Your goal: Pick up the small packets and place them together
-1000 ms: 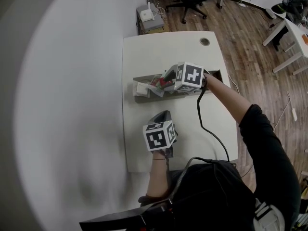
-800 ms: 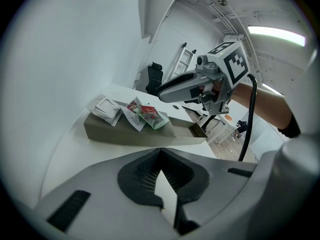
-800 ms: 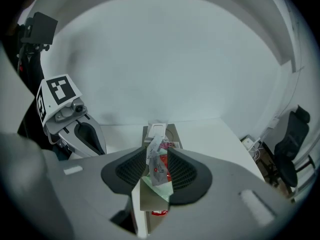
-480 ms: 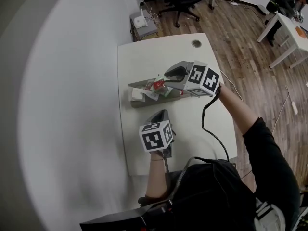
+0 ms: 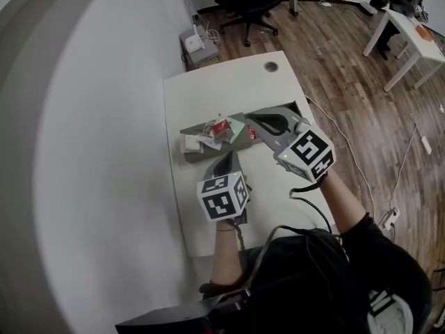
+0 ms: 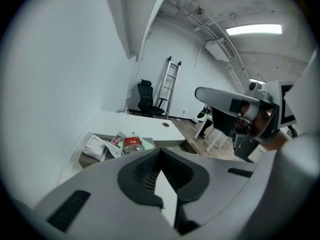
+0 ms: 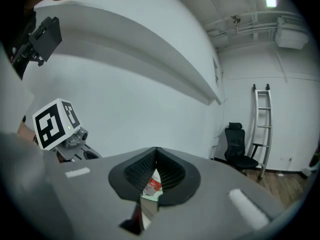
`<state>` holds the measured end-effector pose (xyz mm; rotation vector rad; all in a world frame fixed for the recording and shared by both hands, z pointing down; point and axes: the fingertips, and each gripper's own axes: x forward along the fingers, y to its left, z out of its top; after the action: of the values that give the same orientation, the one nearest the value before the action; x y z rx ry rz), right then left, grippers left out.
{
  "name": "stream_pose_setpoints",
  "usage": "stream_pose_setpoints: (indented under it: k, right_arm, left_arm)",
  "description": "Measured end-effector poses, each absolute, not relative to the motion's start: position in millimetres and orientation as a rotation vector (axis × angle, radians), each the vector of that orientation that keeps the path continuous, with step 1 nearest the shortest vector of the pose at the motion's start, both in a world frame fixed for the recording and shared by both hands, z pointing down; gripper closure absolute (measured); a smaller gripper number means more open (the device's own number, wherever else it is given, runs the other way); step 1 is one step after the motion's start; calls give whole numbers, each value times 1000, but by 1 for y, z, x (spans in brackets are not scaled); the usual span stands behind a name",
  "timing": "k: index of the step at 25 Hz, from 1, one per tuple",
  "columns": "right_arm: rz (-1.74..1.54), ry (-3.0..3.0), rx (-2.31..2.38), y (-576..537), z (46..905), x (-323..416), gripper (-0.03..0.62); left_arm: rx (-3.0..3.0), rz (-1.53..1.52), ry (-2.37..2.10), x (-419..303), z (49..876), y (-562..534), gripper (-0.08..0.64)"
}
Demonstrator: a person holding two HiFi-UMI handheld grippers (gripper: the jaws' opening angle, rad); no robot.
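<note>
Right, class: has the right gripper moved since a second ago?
Yes. The right gripper has pulled back from over the tray toward the table's near edge; its jaws have just been closing on a packet.

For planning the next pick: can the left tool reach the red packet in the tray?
Probably yes: the red packet lies uncovered ahead of the left tool, and the right tool stands aside.

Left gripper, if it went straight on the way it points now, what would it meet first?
Probably the gray tray holding the packets, just ahead; depth is unclear.
</note>
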<state>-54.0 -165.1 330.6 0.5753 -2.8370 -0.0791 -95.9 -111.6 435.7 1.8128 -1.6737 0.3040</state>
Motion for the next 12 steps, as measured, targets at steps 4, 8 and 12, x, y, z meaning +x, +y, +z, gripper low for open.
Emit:
stream_pose_setpoints:
  k: [4, 8, 12]
  right_arm:
    - [35, -2877, 733, -155, 333, -34, 592]
    - [89, -2896, 857, -149, 329, -12, 592]
    - [78, -2898, 933, -150, 319, 5, 592]
  left_arm:
    - [1866, 353, -1773, -94, 414, -116, 563]
    - [1933, 305, -1870, -92, 380, -120, 563]
    - [1999, 259, -1945, -88, 350, -123, 563]
